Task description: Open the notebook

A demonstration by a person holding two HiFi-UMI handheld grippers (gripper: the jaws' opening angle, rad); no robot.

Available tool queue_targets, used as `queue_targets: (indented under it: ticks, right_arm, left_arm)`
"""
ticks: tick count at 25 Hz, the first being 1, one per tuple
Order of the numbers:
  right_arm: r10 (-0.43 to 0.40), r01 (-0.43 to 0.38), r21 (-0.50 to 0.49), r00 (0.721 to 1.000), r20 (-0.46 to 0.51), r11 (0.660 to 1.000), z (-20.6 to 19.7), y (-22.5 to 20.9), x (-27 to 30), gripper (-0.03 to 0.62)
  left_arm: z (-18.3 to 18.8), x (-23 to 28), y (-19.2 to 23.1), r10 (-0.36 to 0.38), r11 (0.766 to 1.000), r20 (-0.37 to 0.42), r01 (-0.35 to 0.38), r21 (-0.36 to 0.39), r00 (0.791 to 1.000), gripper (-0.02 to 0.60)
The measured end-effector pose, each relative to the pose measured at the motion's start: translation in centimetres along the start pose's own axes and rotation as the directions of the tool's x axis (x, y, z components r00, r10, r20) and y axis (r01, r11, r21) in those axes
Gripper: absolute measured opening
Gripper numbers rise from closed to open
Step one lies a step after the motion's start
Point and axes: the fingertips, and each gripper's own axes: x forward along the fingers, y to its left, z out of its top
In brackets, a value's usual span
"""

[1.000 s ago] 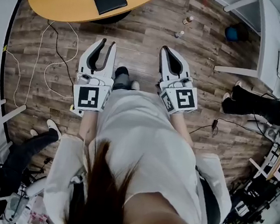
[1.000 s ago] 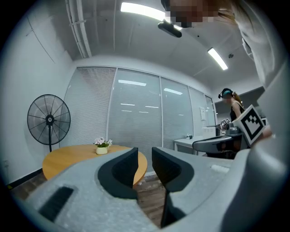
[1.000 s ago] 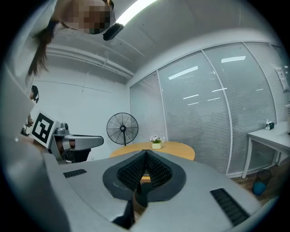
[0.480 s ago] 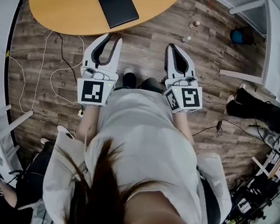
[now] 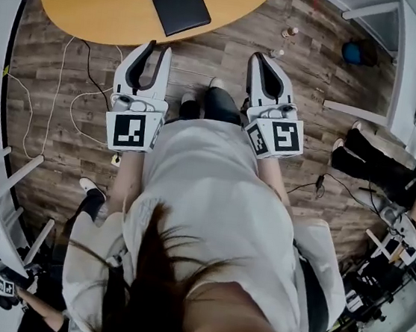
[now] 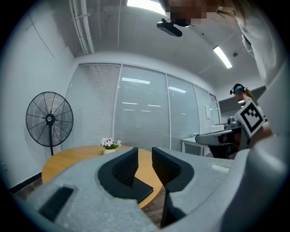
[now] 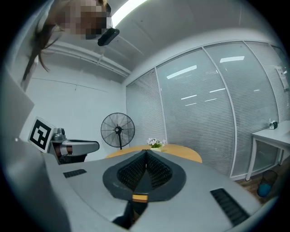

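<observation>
- The notebook (image 5: 178,1), black and closed, lies flat on the round wooden tabletop (image 5: 92,4). In the head view it sits toward 12 o'clock of the picture, close to the tabletop's near edge and turned a little askew.
- In the left gripper view a dark flat slab (image 6: 140,188) at the tabletop's edge shows low between the jaws. It is probably the same notebook, though the jaws cover much of it.
- The left tool (image 5: 159,45) is held level over the floor, its tips just short of the tabletop's edge and touching nothing. The notebook lies at about 1 o'clock from them.
- Its own view shows the left tool (image 6: 145,156) with the jaws a narrow way apart and nothing gripped between them.
- The right tool (image 5: 259,56) is alongside at 3 o'clock of the left one, over bare wooden floor (image 5: 214,57), with the notebook at about 10 o'clock from its tips.
- In its own view the right tool (image 7: 146,154) has its ribbed jaws pressed together on nothing.
- A small pot of flowers (image 6: 110,145) stands on the far side of the tabletop.
- A standing fan (image 6: 49,120) is at 9 o'clock of the pot, before a wall of glass with blinds.
- White cables (image 5: 73,100) trail over the floor at 8 o'clock of the left tool.
- Two small bottles (image 5: 288,33) stand on the floor at 1 o'clock of the right tool.
</observation>
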Motion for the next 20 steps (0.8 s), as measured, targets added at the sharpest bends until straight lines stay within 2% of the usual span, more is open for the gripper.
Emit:
queue_targets:
  ticks: [7, 11, 20]
  right_arm:
    - [0.069, -0.069, 0.008, 0.998, -0.001, 0.998, -0.2, -0.4, 3.1, 0.002]
    - [0.131, -0.131, 0.010, 0.991, -0.011, 0.991, 0.2, -1.6, 5.6, 0.002]
    - [0.241, -0.240, 0.024, 0.969, -0.046, 0.970, 0.9, -7.2, 12.4, 0.002]
  left_arm:
    - [-0.3, 1.2, 1.5, 0.067, 0.998, -0.015, -0.067, -0.006, 0.998, 0.104]
    - [-0.3, 2.4, 2.5, 0.134, 0.991, -0.023, -0.134, -0.022, 0.991, 0.104]
    - [0.3, 9.4, 4.7, 0.245, 0.969, -0.031, -0.245, -0.028, 0.969, 0.104]
